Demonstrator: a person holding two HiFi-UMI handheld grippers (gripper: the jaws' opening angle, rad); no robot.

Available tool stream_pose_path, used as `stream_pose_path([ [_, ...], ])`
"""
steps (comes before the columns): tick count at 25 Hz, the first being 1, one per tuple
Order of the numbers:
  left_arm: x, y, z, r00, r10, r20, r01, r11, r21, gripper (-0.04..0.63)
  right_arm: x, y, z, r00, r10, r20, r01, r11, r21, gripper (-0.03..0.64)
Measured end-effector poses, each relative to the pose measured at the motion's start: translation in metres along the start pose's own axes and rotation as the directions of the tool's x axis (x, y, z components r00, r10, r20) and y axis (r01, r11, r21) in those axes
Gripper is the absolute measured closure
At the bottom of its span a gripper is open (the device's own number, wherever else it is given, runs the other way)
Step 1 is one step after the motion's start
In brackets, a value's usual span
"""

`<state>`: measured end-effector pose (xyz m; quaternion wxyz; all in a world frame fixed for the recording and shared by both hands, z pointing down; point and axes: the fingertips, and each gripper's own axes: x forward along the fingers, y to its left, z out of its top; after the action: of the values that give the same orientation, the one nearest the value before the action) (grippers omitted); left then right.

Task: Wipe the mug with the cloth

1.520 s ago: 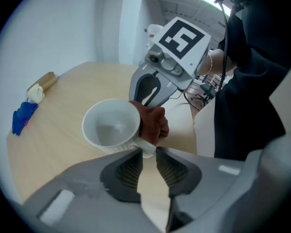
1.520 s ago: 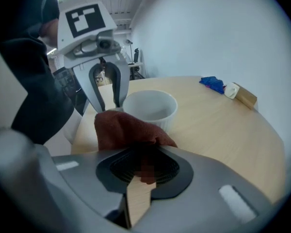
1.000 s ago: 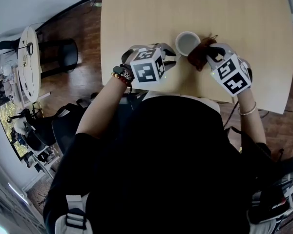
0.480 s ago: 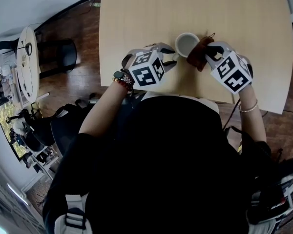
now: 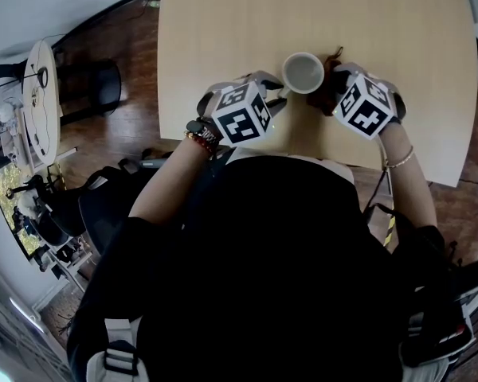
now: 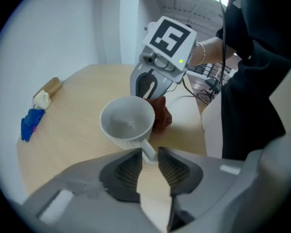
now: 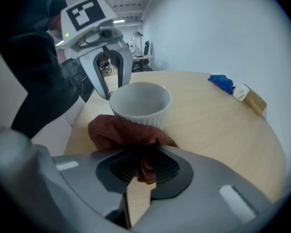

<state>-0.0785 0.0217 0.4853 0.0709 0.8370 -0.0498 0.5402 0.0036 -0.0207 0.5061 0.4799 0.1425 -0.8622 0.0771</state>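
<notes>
White mug (image 5: 303, 72) upright on wooden table (image 5: 223, 30), close to near edge, between both grippers. Handle points toward left gripper (image 6: 150, 152); its jaws closing, handle tip between them, gap visible on one side. Rust-brown cloth (image 7: 123, 128) bunched against mug's right wall. Right gripper (image 7: 144, 154) jaws pressed together, pinching cloth fold. Blue object (image 7: 222, 83) and small wooden block (image 7: 253, 101) at table's far side.
</notes>
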Motion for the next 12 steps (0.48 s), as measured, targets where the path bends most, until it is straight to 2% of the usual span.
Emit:
stream_pose_path([
  [6, -0.001, 0.004, -0.004, 1.000, -0.009, -0.006, 0.010, 0.998, 0.063, 0.482, 0.007, 0.000, -0.004, 0.999, 0.048, 0.014, -0.048, 0.999, 0.019, 0.557],
  [9, -0.002, 0.011, -0.006, 0.999, 0.009, -0.040, -0.004, 0.993, 0.122, 0.490, -0.008, -0.002, 0.003, 0.995, 0.053, 0.089, -0.058, 0.996, 0.060, 0.556],
  [12, -0.006, 0.021, -0.014, 0.996, 0.048, -0.081, -0.029, 0.975, 0.221, 0.503, -0.027, -0.004, 0.013, 0.981, 0.039, 0.191, -0.063, 0.991, 0.119, 0.556],
])
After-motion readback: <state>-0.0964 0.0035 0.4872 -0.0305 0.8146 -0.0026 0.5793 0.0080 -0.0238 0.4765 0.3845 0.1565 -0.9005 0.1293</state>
